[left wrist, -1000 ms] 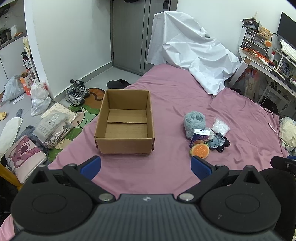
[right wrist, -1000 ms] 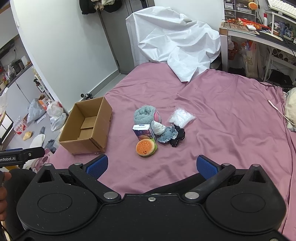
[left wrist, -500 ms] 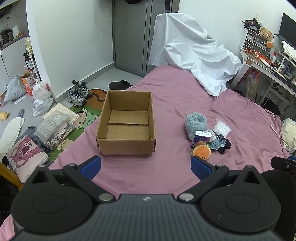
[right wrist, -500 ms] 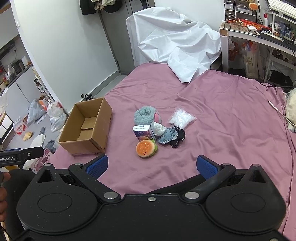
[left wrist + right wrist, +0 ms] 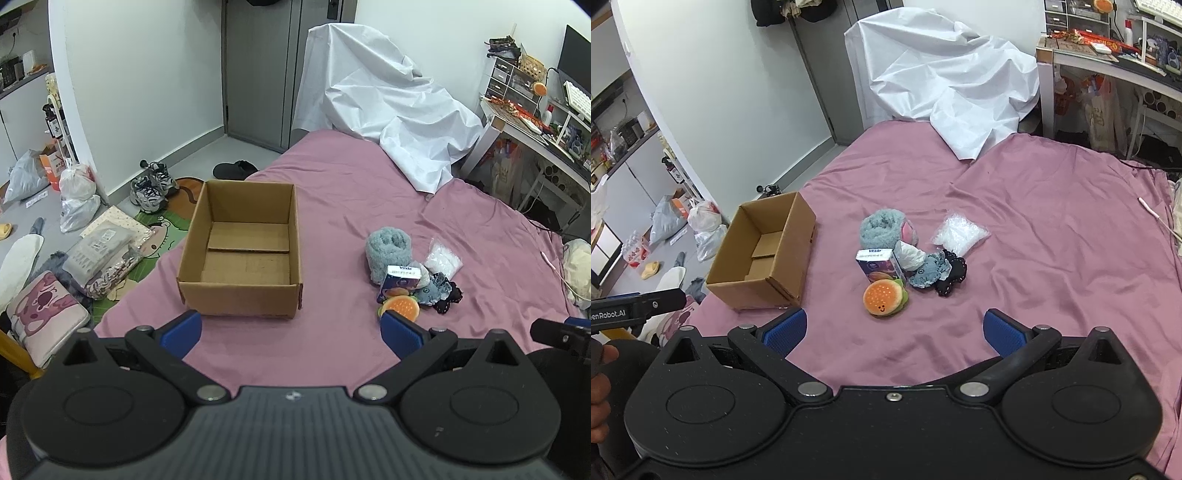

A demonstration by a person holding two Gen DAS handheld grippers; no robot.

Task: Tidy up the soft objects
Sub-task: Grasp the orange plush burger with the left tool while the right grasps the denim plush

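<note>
Hovering with both the left gripper (image 5: 291, 330) and right gripper (image 5: 894, 328) spread wide and holding nothing, we judged no item packed yet: next, pinch the burger plush (image 5: 885, 297) from the pile beside the empty cardboard box (image 5: 240, 254) on the bed (image 5: 1052, 236).
</note>
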